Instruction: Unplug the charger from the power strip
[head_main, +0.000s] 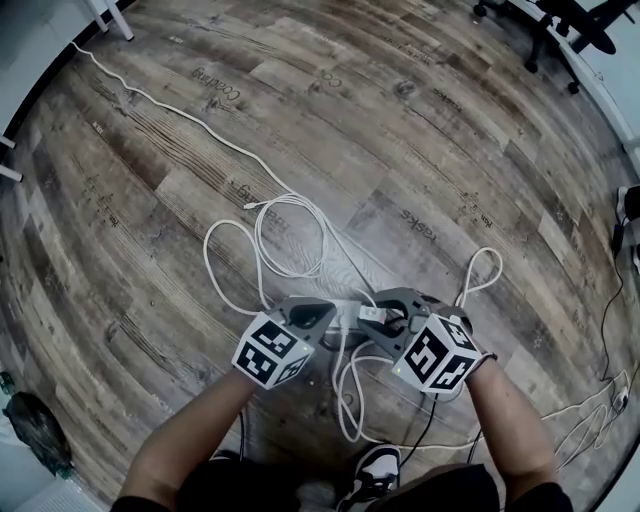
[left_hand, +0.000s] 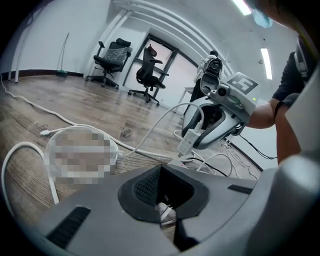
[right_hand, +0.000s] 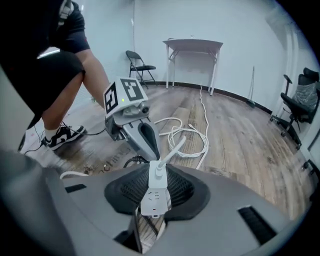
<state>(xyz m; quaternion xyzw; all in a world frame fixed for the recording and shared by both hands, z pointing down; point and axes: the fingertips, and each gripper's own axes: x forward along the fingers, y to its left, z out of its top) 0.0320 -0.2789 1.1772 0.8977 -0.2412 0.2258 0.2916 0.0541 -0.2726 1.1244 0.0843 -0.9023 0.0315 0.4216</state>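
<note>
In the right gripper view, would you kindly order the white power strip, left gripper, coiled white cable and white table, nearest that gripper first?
1. White power strip, between jaws
2. Left gripper, left
3. Coiled white cable, centre
4. White table, back

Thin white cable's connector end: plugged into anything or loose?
Loose: the connector lies bare on the floor, nothing attached.

A worn wood-plank floor (head_main: 400, 130) with printed lettering fills the room. On the far side, by a pale wall, two black mesh office chairs (left_hand: 114, 57) stand side by side. Along another wall a black folding chair (right_hand: 137, 62) sits left of a white table (right_hand: 192, 47), and a third black office chair (right_hand: 300, 95) stands at the right. A thin black cable (head_main: 607, 300) trails at the floor's right edge, and a dark bag (head_main: 35, 425) lies near left.
</note>
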